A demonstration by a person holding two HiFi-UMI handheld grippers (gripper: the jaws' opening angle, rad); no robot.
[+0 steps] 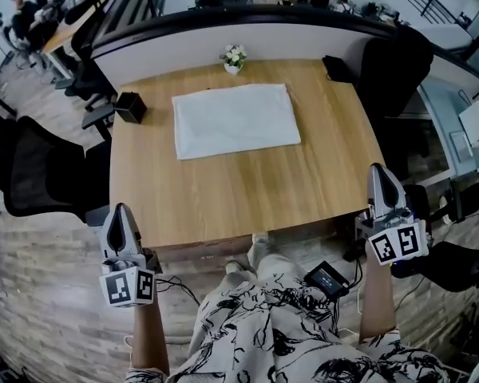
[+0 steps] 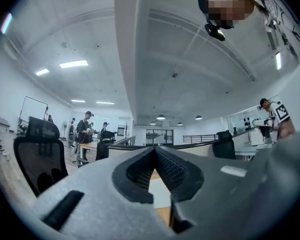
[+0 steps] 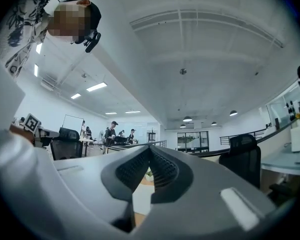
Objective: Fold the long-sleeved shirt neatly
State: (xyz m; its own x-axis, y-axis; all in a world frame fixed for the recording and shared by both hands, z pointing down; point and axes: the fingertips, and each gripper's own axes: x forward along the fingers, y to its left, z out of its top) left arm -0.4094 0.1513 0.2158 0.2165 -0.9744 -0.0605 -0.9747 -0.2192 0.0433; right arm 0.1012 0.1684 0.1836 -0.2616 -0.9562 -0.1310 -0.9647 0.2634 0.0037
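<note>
The white shirt (image 1: 235,120) lies folded into a flat rectangle on the far half of the wooden table (image 1: 247,190). My left gripper (image 1: 120,214) hangs off the table's near left corner, shut with nothing in it. My right gripper (image 1: 379,174) is held off the table's right edge, also shut and empty. Both are well back from the shirt. In the left gripper view the jaws (image 2: 154,151) meet at the tips, pointing level over the table. The right gripper view shows the same closed tips (image 3: 150,150), with a strip of white cloth (image 3: 141,199) far beyond them.
A small pot of white flowers (image 1: 233,57) stands at the table's far edge. A black box (image 1: 131,107) sits at the left edge and a dark object (image 1: 336,68) at the far right corner. Office chairs (image 1: 40,174) stand on both sides. A black device (image 1: 327,278) lies on the floor.
</note>
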